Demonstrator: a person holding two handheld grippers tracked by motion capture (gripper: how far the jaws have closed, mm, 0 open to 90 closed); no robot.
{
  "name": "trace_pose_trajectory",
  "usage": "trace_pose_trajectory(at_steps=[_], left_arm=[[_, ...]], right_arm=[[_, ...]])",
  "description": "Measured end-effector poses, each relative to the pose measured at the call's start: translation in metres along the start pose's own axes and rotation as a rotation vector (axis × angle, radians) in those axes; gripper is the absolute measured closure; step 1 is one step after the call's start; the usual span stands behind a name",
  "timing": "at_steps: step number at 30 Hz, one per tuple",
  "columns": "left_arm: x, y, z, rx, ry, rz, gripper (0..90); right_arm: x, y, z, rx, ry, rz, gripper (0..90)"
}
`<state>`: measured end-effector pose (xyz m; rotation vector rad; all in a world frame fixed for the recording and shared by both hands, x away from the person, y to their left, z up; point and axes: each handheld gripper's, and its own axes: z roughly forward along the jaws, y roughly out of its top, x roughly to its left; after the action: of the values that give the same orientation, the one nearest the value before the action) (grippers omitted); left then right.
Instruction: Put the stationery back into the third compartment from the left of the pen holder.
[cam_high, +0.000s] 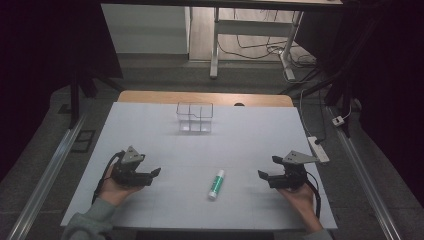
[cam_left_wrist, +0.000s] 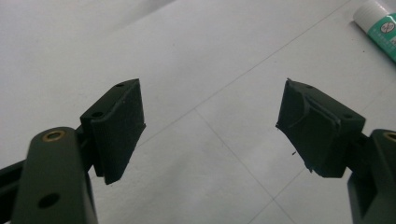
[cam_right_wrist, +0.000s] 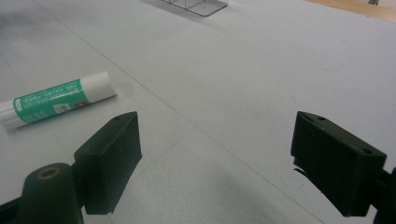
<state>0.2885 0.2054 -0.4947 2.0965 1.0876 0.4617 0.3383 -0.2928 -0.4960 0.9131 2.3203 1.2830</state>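
Observation:
A green and white glue stick (cam_high: 217, 184) lies flat on the white table (cam_high: 150, 150), near the front and between my two hands. Its end shows at the top right corner of the left gripper view (cam_left_wrist: 379, 25), and it lies at the left of the right gripper view (cam_right_wrist: 56, 99). My left gripper (cam_high: 154, 175) rests open to the left of the stick, jaws wide apart over bare table (cam_left_wrist: 210, 121). My right gripper (cam_high: 267, 167) is open to the right of it, nothing between its jaws (cam_right_wrist: 215, 154).
A clear plastic organiser box (cam_high: 194, 117) with compartments stands at the back middle of the table, its base edge visible in the right gripper view (cam_right_wrist: 196, 5). Beyond the table are a desk frame (cam_high: 250, 30), cables and a power strip (cam_high: 318, 148) on the floor.

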Motion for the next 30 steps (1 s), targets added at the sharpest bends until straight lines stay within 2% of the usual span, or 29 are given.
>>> trace_pose_trajectory(at_steps=[7, 11, 22, 30], left_arm=[[-0.005, 0.009, 0.007, 0.028, -0.014, 0.020, 22.3], [-0.007, 0.012, 0.010, 0.043, -0.017, 0.015, 22.3], [-0.013, 0.022, 0.015, 0.045, -0.037, 0.016, 22.4], [-0.024, 0.034, 0.024, 0.060, -0.060, 0.051, 22.1]], right_arm=[[0.000, 0.000, -0.001, -0.006, -0.002, 0.003, 16.1], [0.000, 0.000, -0.001, -0.011, -0.003, 0.002, 16.1], [0.000, 0.000, -0.002, -0.004, -0.006, 0.001, 16.4], [0.003, -0.001, -0.002, -0.002, -0.006, 0.001, 16.5]])
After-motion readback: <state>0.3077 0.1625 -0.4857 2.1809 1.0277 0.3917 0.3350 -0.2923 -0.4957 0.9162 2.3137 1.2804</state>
